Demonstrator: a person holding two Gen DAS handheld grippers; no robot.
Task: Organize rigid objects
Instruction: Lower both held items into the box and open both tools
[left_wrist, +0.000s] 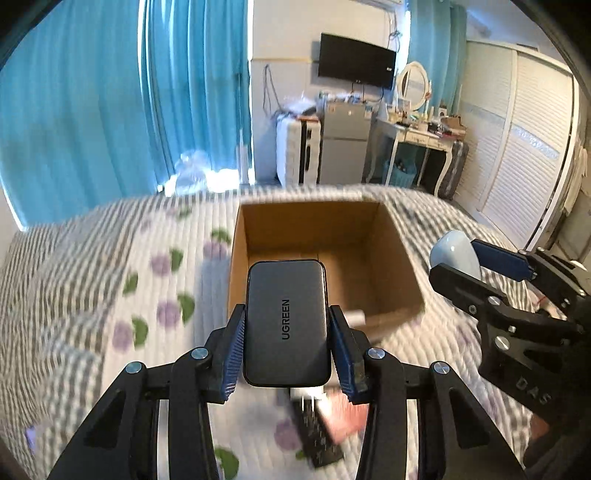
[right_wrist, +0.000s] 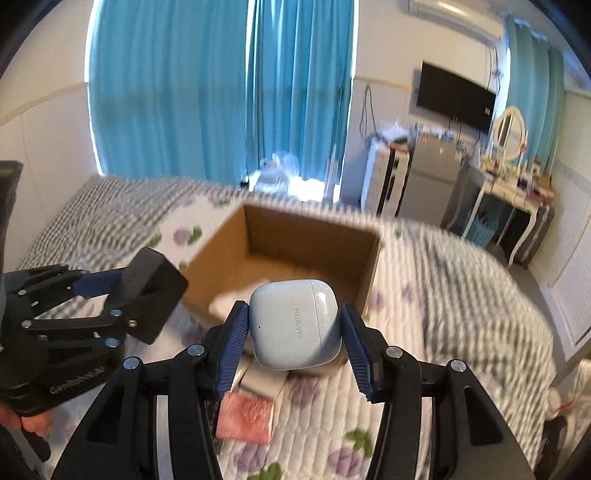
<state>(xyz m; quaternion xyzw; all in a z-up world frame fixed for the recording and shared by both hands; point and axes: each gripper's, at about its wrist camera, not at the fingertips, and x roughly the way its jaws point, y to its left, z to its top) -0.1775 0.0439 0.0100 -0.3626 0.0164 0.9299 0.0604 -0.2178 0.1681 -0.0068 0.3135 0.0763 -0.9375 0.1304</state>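
Note:
My left gripper (left_wrist: 287, 334) is shut on a dark grey UGREEN power bank (left_wrist: 287, 321) and holds it above the bed, just in front of an open cardboard box (left_wrist: 391, 236). My right gripper (right_wrist: 295, 332) is shut on a pale blue HUAWEI earbud case (right_wrist: 295, 325), also raised in front of the box (right_wrist: 369, 251). The right gripper shows in the left wrist view (left_wrist: 458, 264) at the right with the case (left_wrist: 454, 251). The left gripper shows in the right wrist view (right_wrist: 122, 291) at the left with the power bank (right_wrist: 151, 295). Something white (right_wrist: 231, 301) lies inside the box.
A pink packet (right_wrist: 247, 415), a white box (right_wrist: 264, 380) and a black remote (left_wrist: 317, 432) lie on the quilted bed (right_wrist: 443, 295) below the grippers. Blue curtains, a wall TV, a small fridge (left_wrist: 343, 147) and a dressing table stand beyond the bed.

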